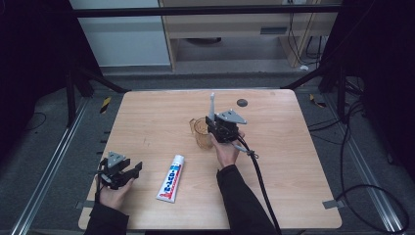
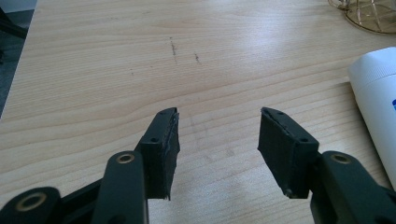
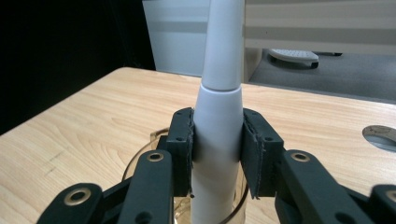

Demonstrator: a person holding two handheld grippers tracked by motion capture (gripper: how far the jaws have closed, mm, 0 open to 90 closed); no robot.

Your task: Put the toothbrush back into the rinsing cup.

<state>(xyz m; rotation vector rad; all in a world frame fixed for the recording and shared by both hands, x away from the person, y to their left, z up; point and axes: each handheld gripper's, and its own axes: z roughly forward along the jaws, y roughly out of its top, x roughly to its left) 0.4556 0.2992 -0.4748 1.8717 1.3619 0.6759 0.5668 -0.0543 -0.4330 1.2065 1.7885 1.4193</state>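
While our right claw (image 3: 217, 140) stands near the middle of the table (image 1: 147, 122), its two black pads press on either side of a white electric toothbrush (image 3: 219, 121) — the claw is closed on the handle, and the brush stands upright with its thinner neck rising out of the top of the right gripper view. Below the pads we see the rim of a clear amber cup (image 3: 140, 163), and the lower end of the handle sits inside that rim; whether it rests on the bottom of the cup we cannot tell. From the high view the same cup (image 1: 201, 133) stands just left of the right claw (image 1: 222, 128), a little toward the far edge from the table's centre, with the brush (image 1: 212, 105) pointing upward above it. A round dark cable hole (image 1: 242, 102) lies near the far edge, apart from the cup.

Our left claw (image 1: 129, 171) rests low near the near left corner of the table, its jaws wide apart with nothing but bare wood between them, as the left gripper view (image 2: 218, 135) confirms. A white toothpaste tube (image 1: 171, 178) lies flat between the two hands — near the near edge, its cap end toward the far edge — and its white cap end (image 2: 376, 88) lies just right of the left claw, not touching it.
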